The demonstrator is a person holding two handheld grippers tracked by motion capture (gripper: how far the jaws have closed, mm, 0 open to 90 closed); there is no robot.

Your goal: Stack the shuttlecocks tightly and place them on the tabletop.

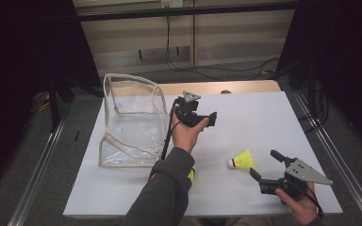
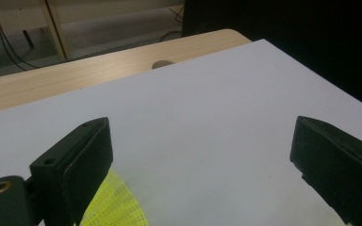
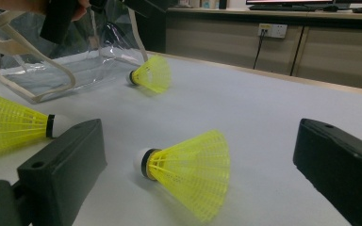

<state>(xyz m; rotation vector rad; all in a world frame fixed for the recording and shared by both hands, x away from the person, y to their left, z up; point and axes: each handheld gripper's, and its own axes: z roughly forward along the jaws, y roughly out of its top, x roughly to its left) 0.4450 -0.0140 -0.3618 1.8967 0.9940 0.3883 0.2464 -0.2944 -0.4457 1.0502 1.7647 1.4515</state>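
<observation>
Three yellow shuttlecocks lie on the white table (image 1: 245,117). One shuttlecock (image 1: 242,160) (image 3: 188,169) rests just ahead of my right gripper (image 1: 265,164) (image 3: 199,129), which is open, empty and low over the table's near right. A second shuttlecock (image 3: 14,123) (image 1: 191,175) peeks out beside the left sleeve. The third shuttlecock (image 3: 152,74) lies by the clear bag (image 1: 132,117) (image 3: 52,70). My left gripper (image 1: 199,113) (image 2: 200,136) is held above the table's middle, open and empty, with a yellow skirt (image 2: 113,202) under its left jaw.
The clear plastic bag with cream edging stands open on the table's left side. A strip of wooden tabletop (image 1: 217,87) (image 2: 75,70) runs beyond the white surface. Cables (image 1: 207,70) lie on the floor behind. Metal rails (image 1: 37,165) flank the table.
</observation>
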